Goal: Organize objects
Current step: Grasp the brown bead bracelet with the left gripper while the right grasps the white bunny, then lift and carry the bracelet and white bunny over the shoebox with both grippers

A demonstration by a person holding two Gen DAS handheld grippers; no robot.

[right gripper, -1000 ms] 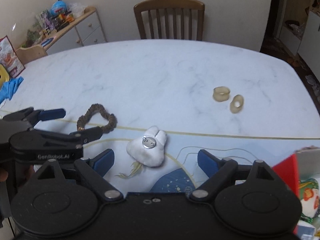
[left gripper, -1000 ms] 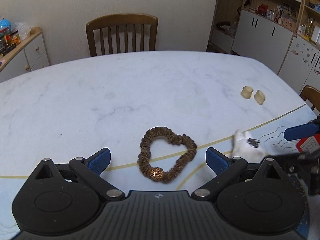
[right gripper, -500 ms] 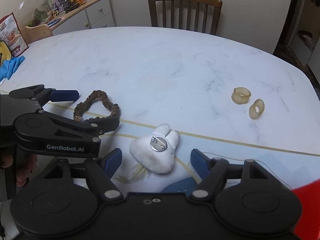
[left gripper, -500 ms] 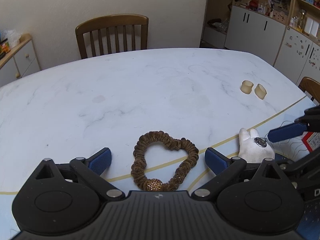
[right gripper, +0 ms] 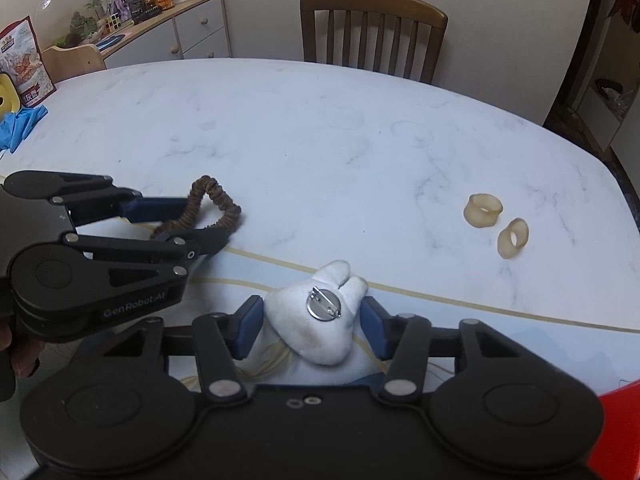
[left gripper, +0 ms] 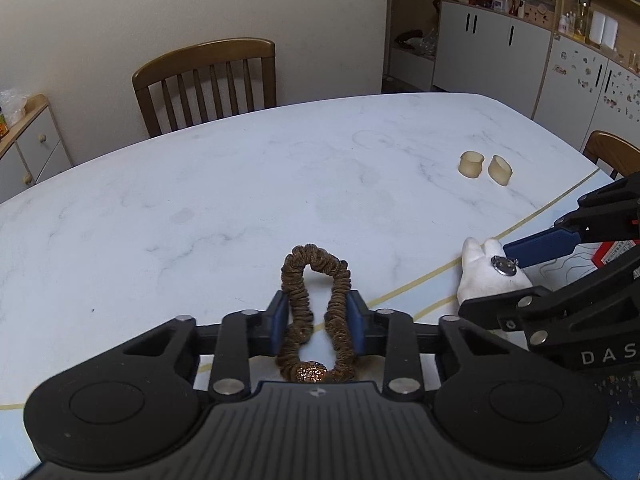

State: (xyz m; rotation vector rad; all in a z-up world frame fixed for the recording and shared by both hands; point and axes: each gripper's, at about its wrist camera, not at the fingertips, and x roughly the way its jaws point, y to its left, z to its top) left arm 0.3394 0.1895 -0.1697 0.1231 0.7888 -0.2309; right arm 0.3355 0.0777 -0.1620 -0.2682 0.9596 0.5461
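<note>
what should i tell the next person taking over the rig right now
Left gripper: jaws shut on the brown scrunchie, pinching its two sides together; it lies on the table.
Right gripper: jaws close on both sides of the white plush brooch, pin side up; firm contact cannot be judged.
Two beige rings sit untouched toward the table's right side.
Done: both grasps set up. Left: lift and place both items, then the rings.

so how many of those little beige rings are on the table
2. Both sit on the far right of the table: one beige ring upright, the other ring tipped on its side just beside it, nearer the edge. None seem hidden.
</note>
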